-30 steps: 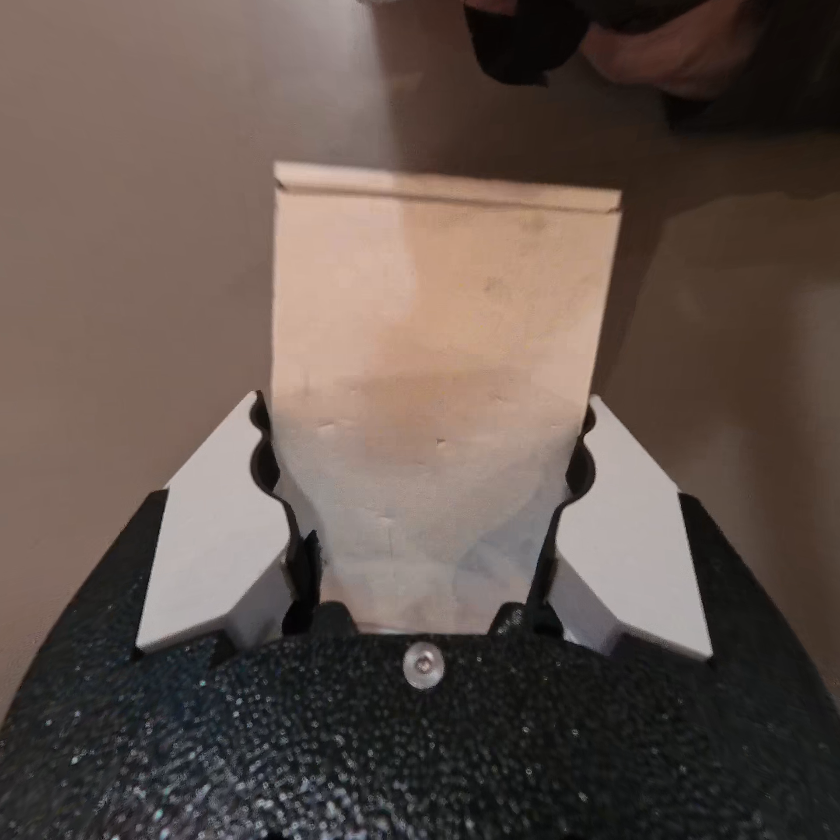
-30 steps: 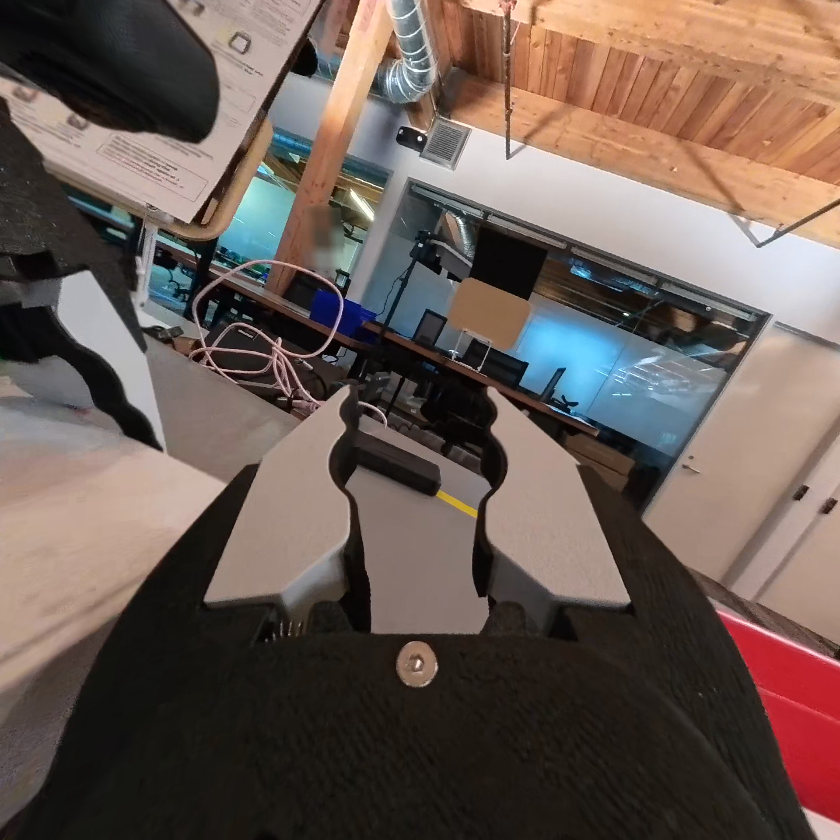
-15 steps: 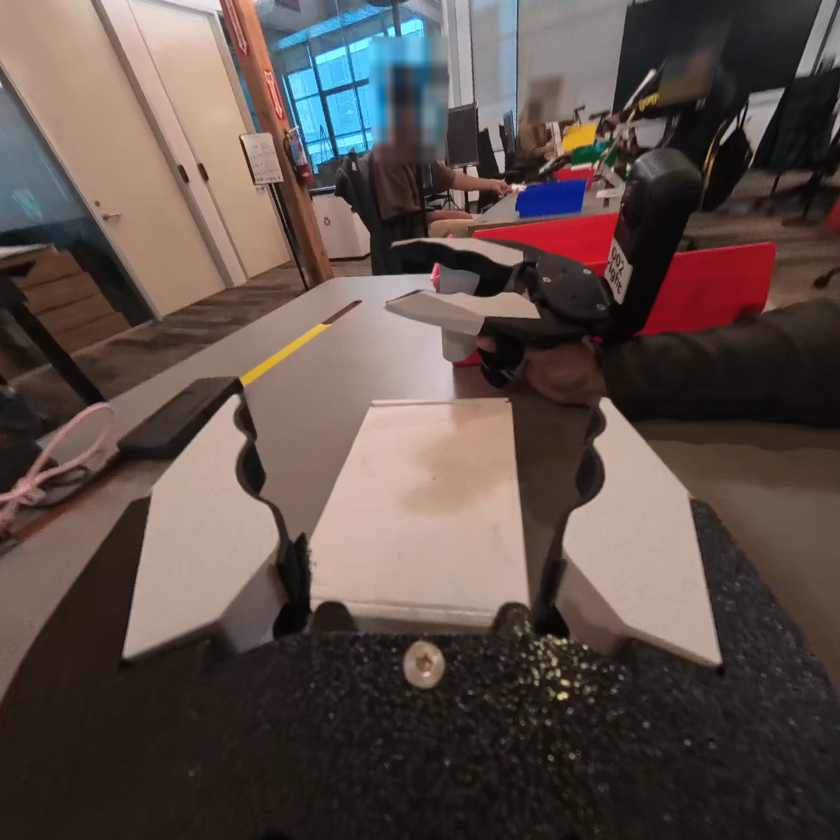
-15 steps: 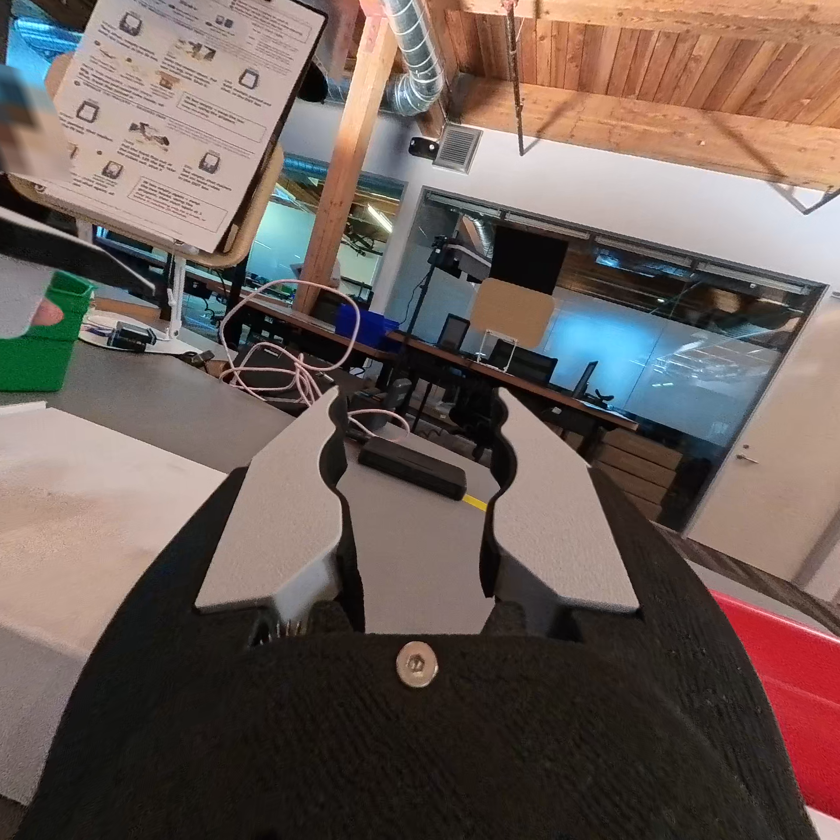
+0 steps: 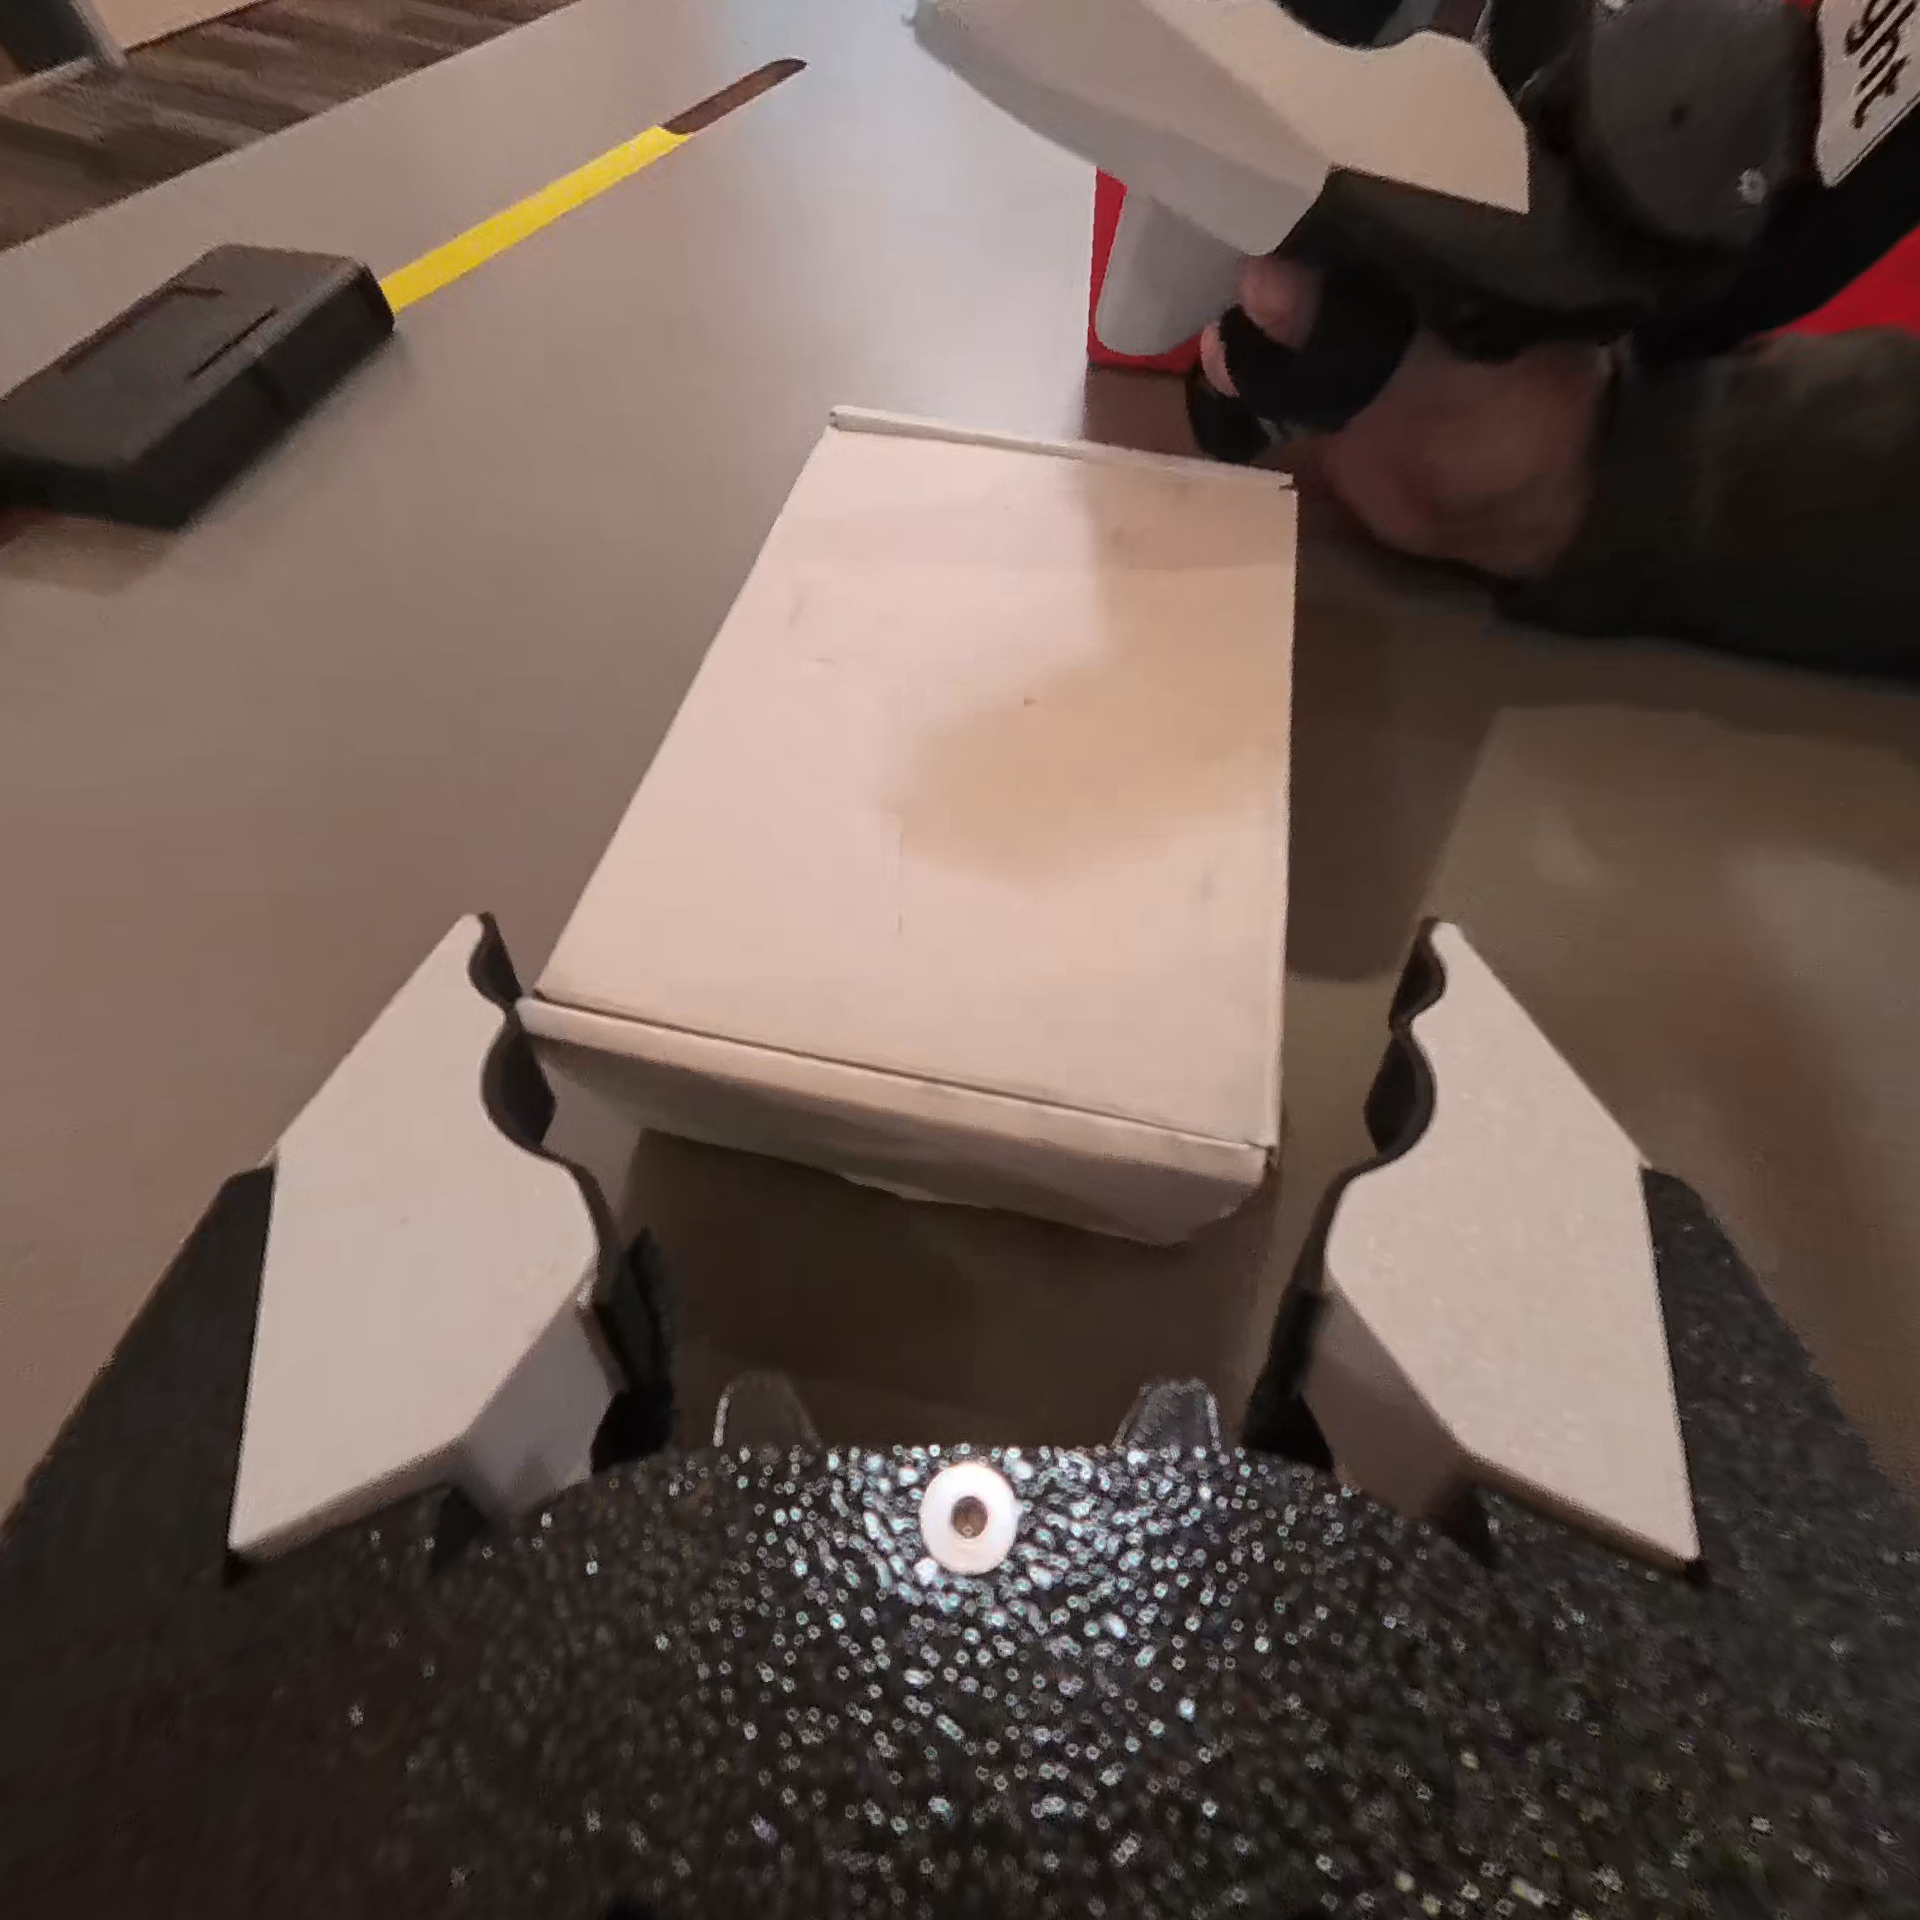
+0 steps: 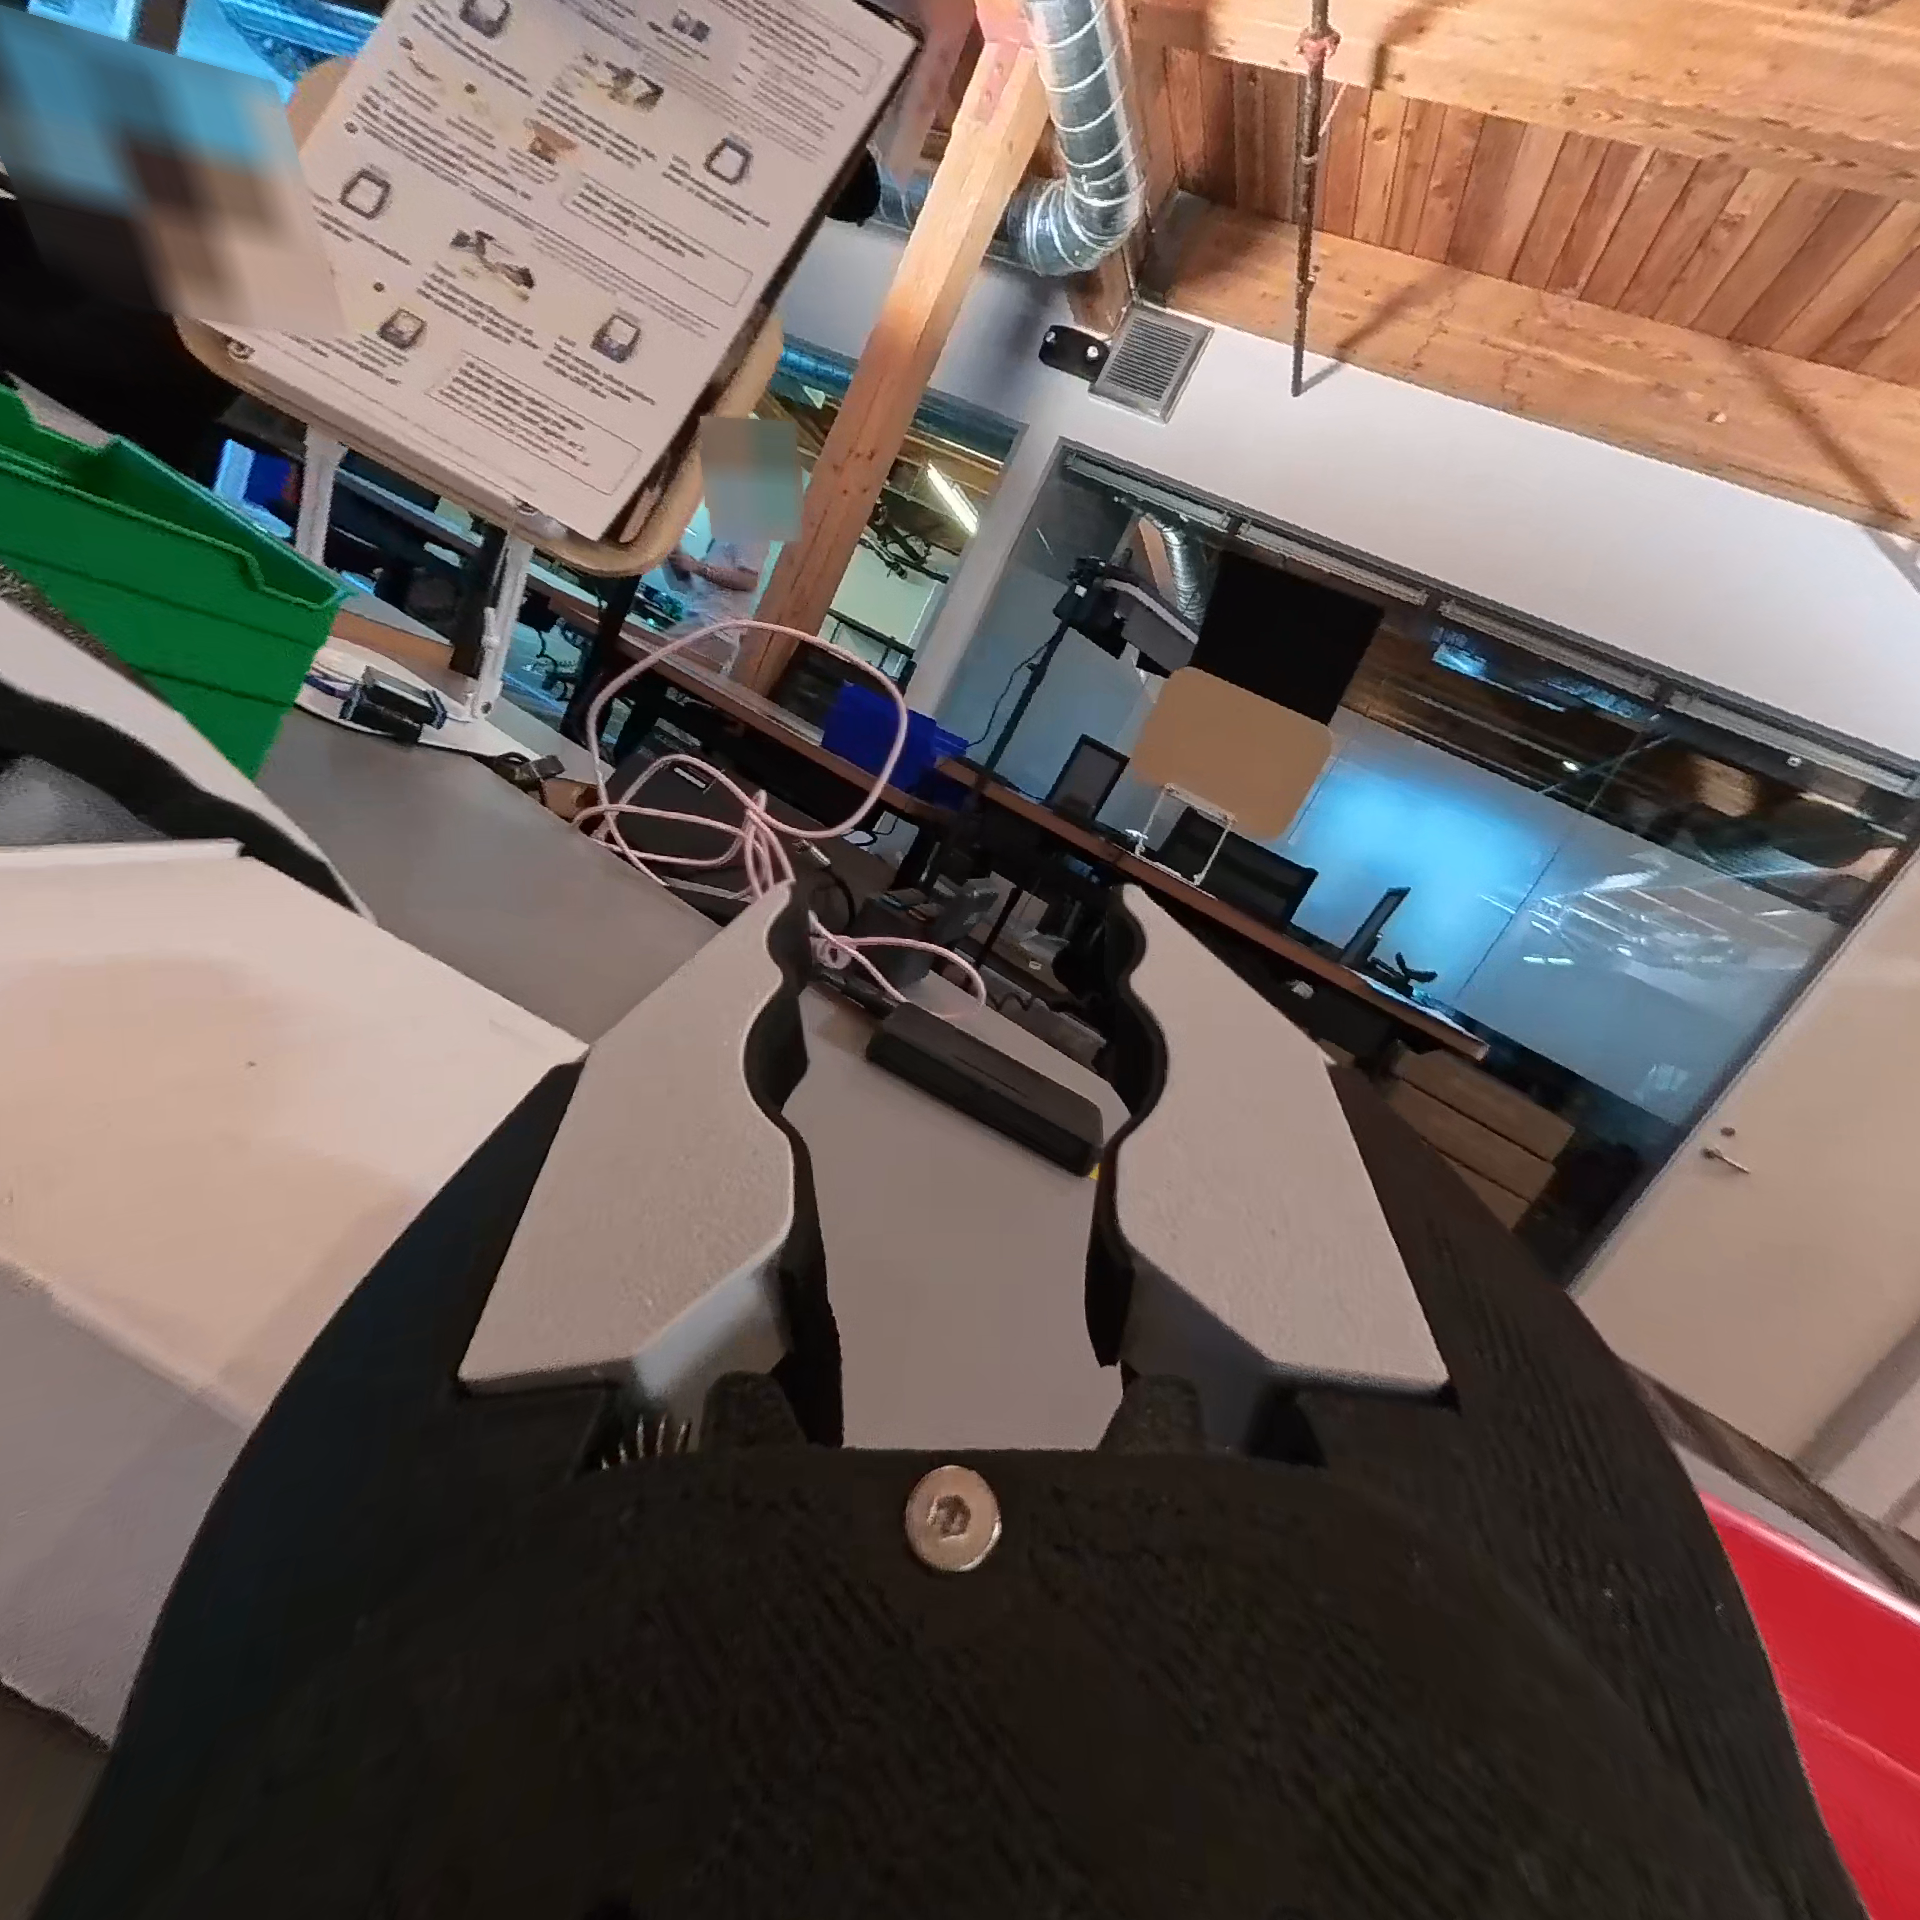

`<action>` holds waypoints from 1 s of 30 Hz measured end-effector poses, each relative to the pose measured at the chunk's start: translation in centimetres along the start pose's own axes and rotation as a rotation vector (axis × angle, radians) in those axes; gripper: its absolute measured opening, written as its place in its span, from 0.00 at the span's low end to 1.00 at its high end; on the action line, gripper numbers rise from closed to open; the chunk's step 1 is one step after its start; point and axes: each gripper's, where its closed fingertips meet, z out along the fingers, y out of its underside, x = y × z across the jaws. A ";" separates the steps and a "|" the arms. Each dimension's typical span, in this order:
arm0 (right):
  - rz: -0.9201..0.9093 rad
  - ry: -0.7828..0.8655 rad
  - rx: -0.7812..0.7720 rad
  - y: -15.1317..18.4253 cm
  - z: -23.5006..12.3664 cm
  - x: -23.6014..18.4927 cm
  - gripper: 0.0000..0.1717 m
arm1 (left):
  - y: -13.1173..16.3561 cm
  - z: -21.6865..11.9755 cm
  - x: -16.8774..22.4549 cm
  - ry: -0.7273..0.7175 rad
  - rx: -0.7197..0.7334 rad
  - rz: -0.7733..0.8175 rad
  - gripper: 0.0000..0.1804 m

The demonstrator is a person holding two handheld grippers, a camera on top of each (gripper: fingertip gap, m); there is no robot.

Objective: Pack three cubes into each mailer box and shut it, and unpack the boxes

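Your left gripper (image 5: 961, 997) is spread wide around the closed box (image 5: 966, 790), right pad clear; your right gripper (image 6: 956, 1039) is half-spread, gripping nothing.

mailer box (image 5: 966, 790): pale tan | tape strip (image 5: 530, 213): yellow | bin (image 6: 156, 582): green | fingers (image 5: 416, 1247): light grey

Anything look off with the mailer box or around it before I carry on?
Minor only: the closed box has a tan stain on its lid and sits skewed to the left gripper, whose open fingers are not gripping it. No spill or damage visible.
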 end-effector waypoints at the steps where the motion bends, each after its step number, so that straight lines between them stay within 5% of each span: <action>1: -0.017 -0.009 0.000 -0.1 0.0 -0.3 0.32 | 0.0 0.0 0.1 0.002 -0.001 0.010 0.86; 8: -0.170 -0.052 0.024 -1.4 -0.2 -1.6 0.30 | -0.4 -0.2 0.0 0.036 0.029 -0.033 0.74; 15: -0.228 -0.058 0.044 -2.7 -0.5 -1.8 0.30 | 0.8 0.3 0.7 0.050 -0.050 0.000 0.85; 24: -0.566 -0.123 0.102 -5.2 -1.6 -4.8 0.30 | 0.8 0.2 0.1 0.029 -0.049 -0.015 0.79; 28: -0.644 -0.334 0.212 -6.2 -3.4 -9.4 0.31 | 0.1 -0.1 -0.7 0.025 0.003 -0.152 0.79; 30: -0.704 -0.430 0.196 -5.7 -4.0 -11.1 0.40 | -0.3 -0.2 -0.8 0.040 0.031 -0.194 0.79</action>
